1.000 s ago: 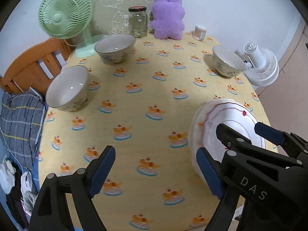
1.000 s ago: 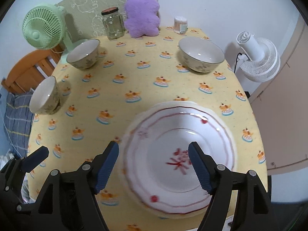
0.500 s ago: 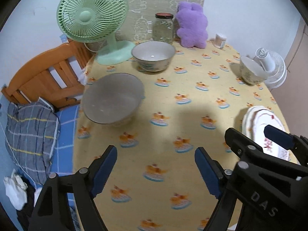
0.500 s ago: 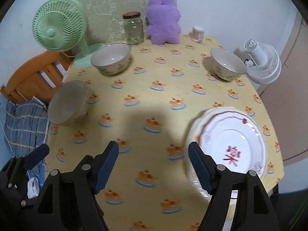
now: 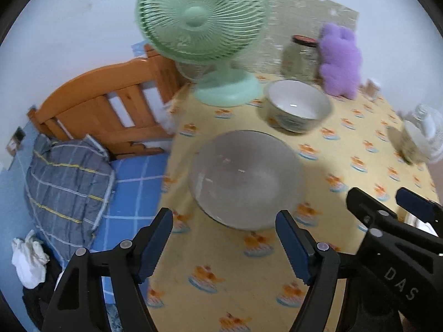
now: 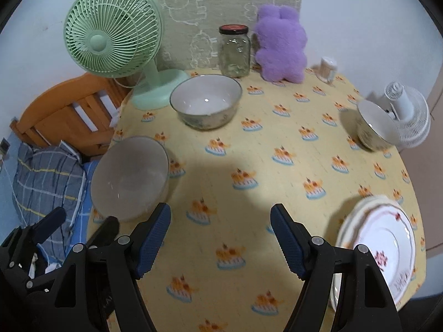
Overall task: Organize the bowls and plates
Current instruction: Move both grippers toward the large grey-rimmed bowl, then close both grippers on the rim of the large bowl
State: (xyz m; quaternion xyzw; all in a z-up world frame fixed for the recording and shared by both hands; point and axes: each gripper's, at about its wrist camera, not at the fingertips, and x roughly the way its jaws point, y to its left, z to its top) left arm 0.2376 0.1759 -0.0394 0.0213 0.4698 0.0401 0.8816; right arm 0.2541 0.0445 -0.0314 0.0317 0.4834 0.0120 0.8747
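Note:
Three white bowls stand on the yellow tablecloth. The shaded near-left bowl (image 5: 246, 177) (image 6: 130, 177) lies just ahead of my left gripper (image 5: 224, 235). Its jaws are closing, and their pads do not touch the bowl. A second bowl (image 5: 299, 105) (image 6: 206, 102) stands by the green fan, and a third bowl (image 6: 373, 127) sits at the right edge. A stack of white plates (image 6: 379, 246) with red patterns rests at the front right. My right gripper (image 6: 220, 232) hangs open over bare cloth between the near-left bowl and the plates.
At the back of the table stand a green fan (image 6: 110, 33), a glass jar (image 6: 234, 51), a purple plush (image 6: 281, 52) and a small white container (image 6: 328, 67). A white fan (image 6: 407, 113) stands beyond the right edge. A wooden bed frame (image 5: 105, 105) and pillow (image 5: 66, 177) lie to the left.
Both grippers have swept left across the table, away from the plates. The near-left bowl now fills the middle of the left wrist view. The left jaws have narrowed a little.

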